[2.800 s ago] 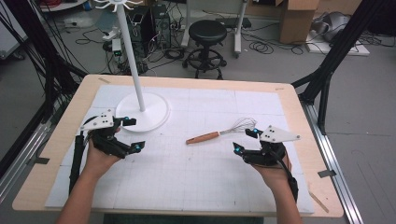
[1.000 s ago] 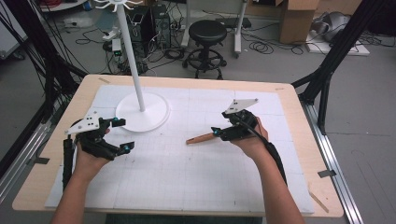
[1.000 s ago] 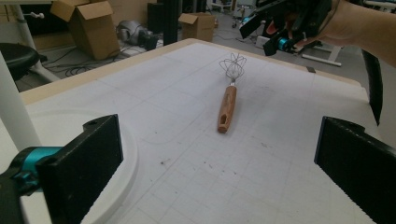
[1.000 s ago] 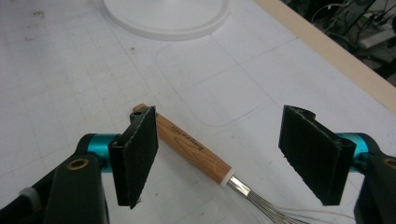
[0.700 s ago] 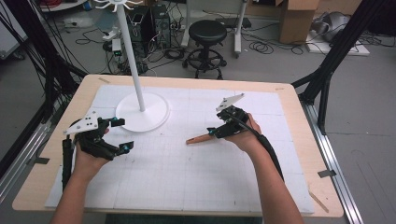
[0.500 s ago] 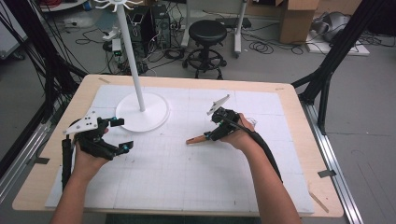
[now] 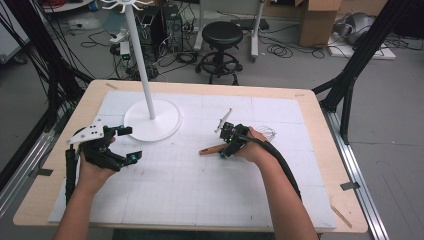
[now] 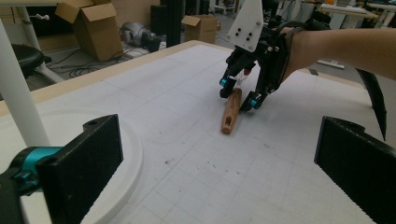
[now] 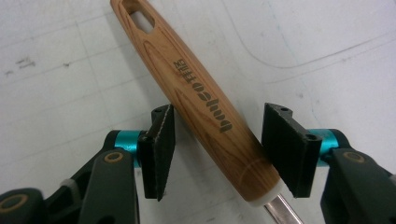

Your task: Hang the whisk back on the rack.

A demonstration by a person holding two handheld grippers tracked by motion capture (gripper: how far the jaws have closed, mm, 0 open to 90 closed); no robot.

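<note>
At the near left of the bench (image 7: 60,200), the left claw (image 7: 127,145) hovered just over the white mat (image 7: 200,200) with its jaws wide apart and nothing between them; it pointed to the right, toward the middle of the mat; just beyond it, at the far left, stood the round white base (image 7: 152,120) of a stand, and its thin white pole (image 7: 140,60) rose straight up from it. Near the middle of the mat lay the whisk (image 9: 205,102), its wooden handle (image 7: 212,149) pointing left and its wire head (image 7: 267,134) pointing right, partly hidden behind the right hand (image 7: 255,147); the right claw (image 9: 217,149) was lowered over the handle near its metal end; its jaws had just been closing and stood half open, one on each side of the wood; a small gap showed on both sides, so the pads (image 9: 163,140) did not yet press on it. Beyond the far edge of the bench, a black stool (image 7: 222,35) stood on the floor among cables.
</note>
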